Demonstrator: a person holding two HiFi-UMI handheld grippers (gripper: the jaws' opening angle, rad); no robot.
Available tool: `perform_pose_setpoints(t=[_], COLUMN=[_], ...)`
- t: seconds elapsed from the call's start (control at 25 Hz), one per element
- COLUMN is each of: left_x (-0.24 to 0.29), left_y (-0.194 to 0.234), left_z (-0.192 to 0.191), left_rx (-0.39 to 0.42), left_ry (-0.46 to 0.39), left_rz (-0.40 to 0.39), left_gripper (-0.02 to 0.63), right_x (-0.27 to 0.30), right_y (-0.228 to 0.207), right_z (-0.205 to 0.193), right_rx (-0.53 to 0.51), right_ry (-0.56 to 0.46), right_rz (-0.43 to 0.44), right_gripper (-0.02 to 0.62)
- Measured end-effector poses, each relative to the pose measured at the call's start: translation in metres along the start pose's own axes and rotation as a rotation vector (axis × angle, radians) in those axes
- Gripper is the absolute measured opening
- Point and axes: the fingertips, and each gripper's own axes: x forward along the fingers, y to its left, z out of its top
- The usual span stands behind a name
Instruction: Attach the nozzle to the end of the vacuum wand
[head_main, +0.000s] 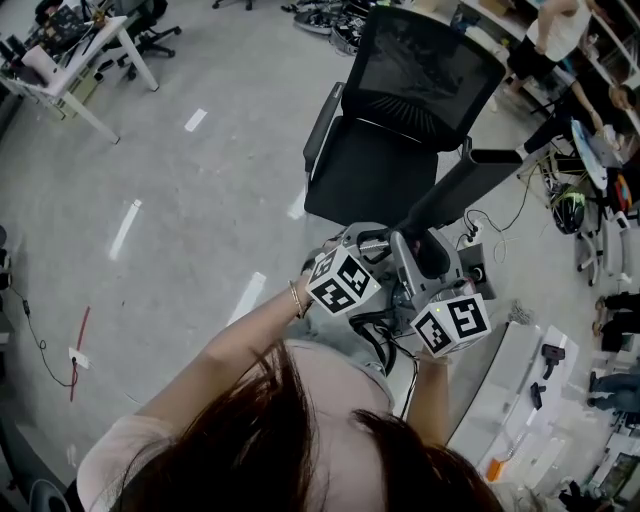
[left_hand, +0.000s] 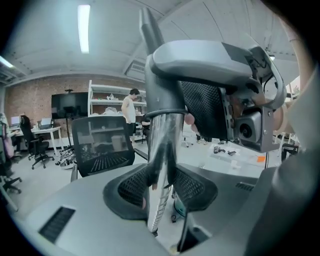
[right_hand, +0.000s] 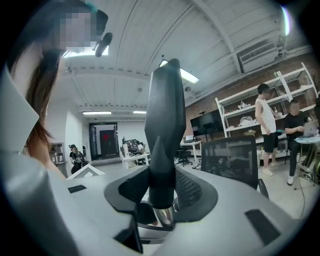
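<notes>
Hair (head_main: 290, 440) fills the bottom of the head view. Past it we see the black nozzle (head_main: 462, 188) angling up over an office chair (head_main: 385, 165).

In the left gripper view, the left gripper (left_hand: 161, 185) is clamped on the shiny wand (left_hand: 162, 150), which stands upright between the pads.

In the right gripper view, the right gripper (right_hand: 161, 186) pinches the nozzle's round collar, which sits at the wand's chrome end. The nozzle is matte black, tapered and slant-tipped.

We judge the risk to be an off-axis push jamming the collar, or the smooth wand slipping in the clamp.
</notes>
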Motion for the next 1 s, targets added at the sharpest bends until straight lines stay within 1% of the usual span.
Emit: perform_pose_setpoints(t=[0.2, 0.28, 0.52, 0.64, 0.76, 0.8, 0.88, 1.0], left_x=[-0.0003, 0.0005, -0.0004, 0.0001, 0.0013, 0.0014, 0.0006, -0.0032], left_y=[0.0018, 0.0014, 0.0003, 0.0022, 0.0041, 0.0039, 0.0022, 0.0007], left_z=[0.0004, -0.0001, -0.0026, -0.0024, -0.0020, -0.0022, -0.0026, -0.0029], left_rx=[0.004, 0.010, 0.014, 0.012, 0.009, 0.010, 0.015, 0.025], left_ry=[0.000, -0.002, -0.004, 0.003, 0.005, 0.003, -0.004, -0.014], left_rz=[0.005, 0.013, 0.037, 0.051, 0.063, 0.062, 0.050, 0.031], left_gripper=[0.156, 0.156, 0.155, 0.155, 0.155, 0.155, 0.155, 0.155], right_x=[-0.0010, -0.0016, -0.0050, -0.0051, -0.0050, -0.0054, -0.0064, -0.0063], right_y=[-0.0017, -0.0032, -0.0052, -0.0065, -0.0074, -0.0072, -0.0056, -0.0003], right_z=[-0.0008, -0.0013, -0.0044, -0.0042, -0.0039, -0.0043, -0.0053, -0.0063], right_rx=[0.033, 0.050, 0.104, 0.101, 0.084, 0.082, 0.077, 0.060], right_ry=[-0.001, -0.009, -0.048, -0.046, -0.047, -0.045, -0.024, 0.047], right_rz=[-0.023, -0.045, -0.188, -0.268, -0.328, -0.336, -0.325, -0.263], right_gripper=[0.170, 0.169, 0.167, 0.167, 0.167, 0.167, 0.167, 0.167])
